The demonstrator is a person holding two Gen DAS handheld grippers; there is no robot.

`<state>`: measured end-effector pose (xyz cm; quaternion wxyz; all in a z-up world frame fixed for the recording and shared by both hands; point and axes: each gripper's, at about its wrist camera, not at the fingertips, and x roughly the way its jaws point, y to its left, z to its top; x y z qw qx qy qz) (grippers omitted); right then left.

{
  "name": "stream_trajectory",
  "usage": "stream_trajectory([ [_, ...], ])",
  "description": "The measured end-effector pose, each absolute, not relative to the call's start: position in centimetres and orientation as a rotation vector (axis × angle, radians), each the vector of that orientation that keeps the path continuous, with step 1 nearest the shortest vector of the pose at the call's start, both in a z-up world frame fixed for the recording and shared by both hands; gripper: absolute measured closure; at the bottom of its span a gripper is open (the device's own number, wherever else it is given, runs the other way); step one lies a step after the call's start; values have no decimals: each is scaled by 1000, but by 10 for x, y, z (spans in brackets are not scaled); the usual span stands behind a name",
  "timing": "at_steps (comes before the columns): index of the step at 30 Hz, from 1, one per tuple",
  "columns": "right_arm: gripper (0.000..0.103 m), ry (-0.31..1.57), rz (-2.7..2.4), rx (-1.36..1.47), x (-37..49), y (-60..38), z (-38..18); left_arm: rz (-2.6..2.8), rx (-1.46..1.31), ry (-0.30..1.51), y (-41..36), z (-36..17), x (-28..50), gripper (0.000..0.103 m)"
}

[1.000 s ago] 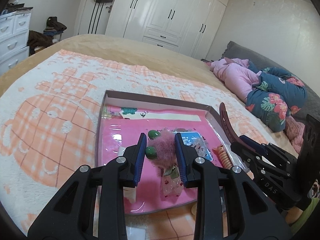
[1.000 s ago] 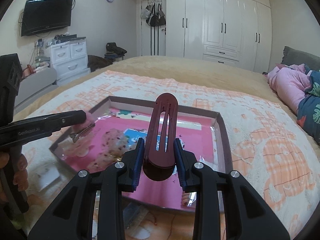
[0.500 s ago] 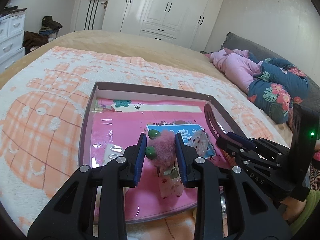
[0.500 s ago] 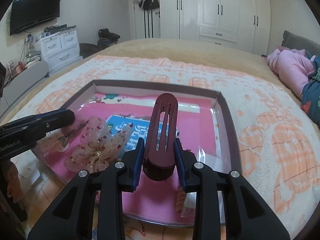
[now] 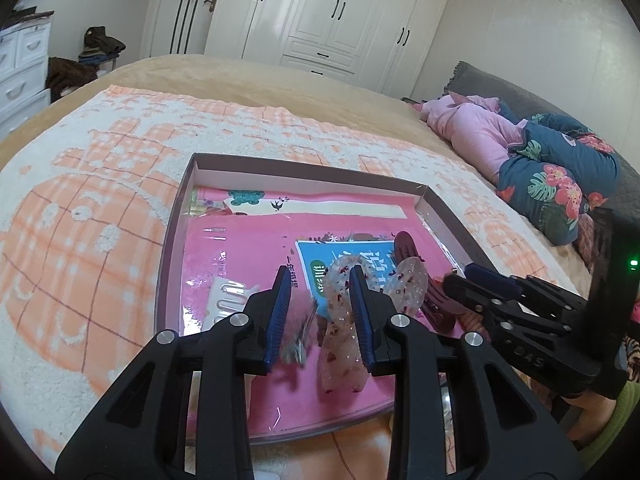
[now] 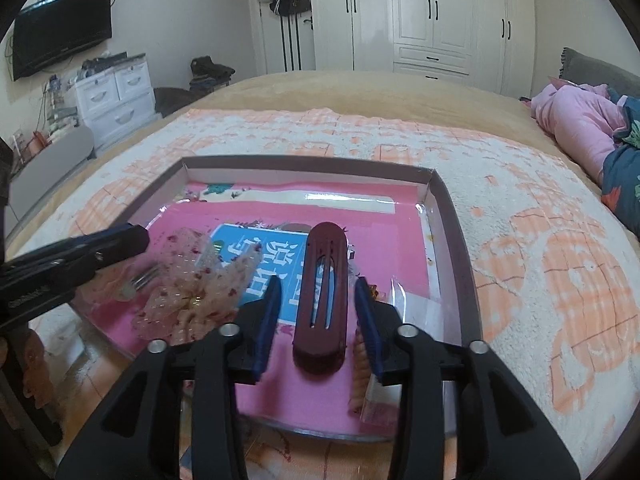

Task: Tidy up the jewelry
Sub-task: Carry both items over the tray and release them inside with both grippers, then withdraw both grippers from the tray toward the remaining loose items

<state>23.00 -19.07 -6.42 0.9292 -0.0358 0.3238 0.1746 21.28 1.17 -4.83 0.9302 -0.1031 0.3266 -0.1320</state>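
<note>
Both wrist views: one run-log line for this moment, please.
left gripper: open over sheer bow clip | right gripper: open around maroon hair clip | both clips in tray

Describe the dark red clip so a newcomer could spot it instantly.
Find the shallow box with the pink lining on the bed. The dark red clip lies lengthwise between the open right tongs. It is solid, long and slotted, unlike the sheer speckled bow beside it.

Both tools are showing the same build: the left gripper (image 5: 320,316) and right gripper (image 6: 316,320) are wearing matte black angular frames, ridged blue pads (image 5: 279,316) inside each finger, and round silver screws at the joints. White lettering is marking the frames, and a green light is glowing.
</note>
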Motion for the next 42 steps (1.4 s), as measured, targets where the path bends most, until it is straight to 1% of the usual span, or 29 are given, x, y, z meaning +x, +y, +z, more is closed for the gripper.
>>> stream_trajectory([
  [2, 59, 642, 350, -79, 221, -192, -60, -270, -212, 668, 12, -48, 212, 82],
  [4, 56, 625, 356, -73, 211, -194, -55, -267, -213, 666, 12, -47, 211, 80],
  [5, 53, 614, 352, -75, 206, -195, -53, -267, -214, 664, 11, -47, 211, 75],
  [6, 51, 603, 348, -77, 201, -197, -51, -267, -215, 662, 12, -46, 210, 68],
  [8, 46, 590, 344, -74, 192, -200, -48, -264, -216, 657, 12, -45, 208, 61],
  [9, 45, 584, 343, -69, 189, -201, -47, -263, -217, 653, 12, -43, 206, 60],
  [10, 40, 573, 338, -61, 183, -203, -45, -262, -217, 647, 12, -41, 204, 59],
  [12, 38, 555, 333, -53, 175, -206, -41, -259, -217, 633, 13, -37, 200, 48],
  [14, 33, 539, 330, -45, 169, -209, -37, -260, -221, 614, 14, -31, 195, 43],
  [16, 29, 520, 323, -35, 163, -213, -33, -255, -218, 601, 15, -26, 191, 35],
  [17, 27, 513, 323, -30, 160, -214, -31, -252, -215, 595, 15, -24, 188, 29],
  [18, 26, 504, 322, -24, 156, -216, -29, -250, -214, 590, 16, -22, 186, 27],
  [19, 24, 499, 318, -21, 154, -216, -27, -252, -215, 583, 16, -19, 182, 27],
  [20, 21, 490, 313, -17, 151, -217, -26, -252, -217, 579, 17, -18, 180, 25],
  [21, 20, 484, 311, -14, 149, -218, -24, -249, -218, 575, 17, -15, 178, 20],
  [24, 17, 464, 300, -6, 142, -222, -20, -238, -212, 560, 18, -9, 170, 12],
  [29, 14, 437, 281, 17, 133, -231, -14, -210, -193, 531, 20, 0, 155, 12],
  [42, 13, 361, 290, -28, 98, -239, 3, -168, -126, 463, 27, 9, 112, 11],
])
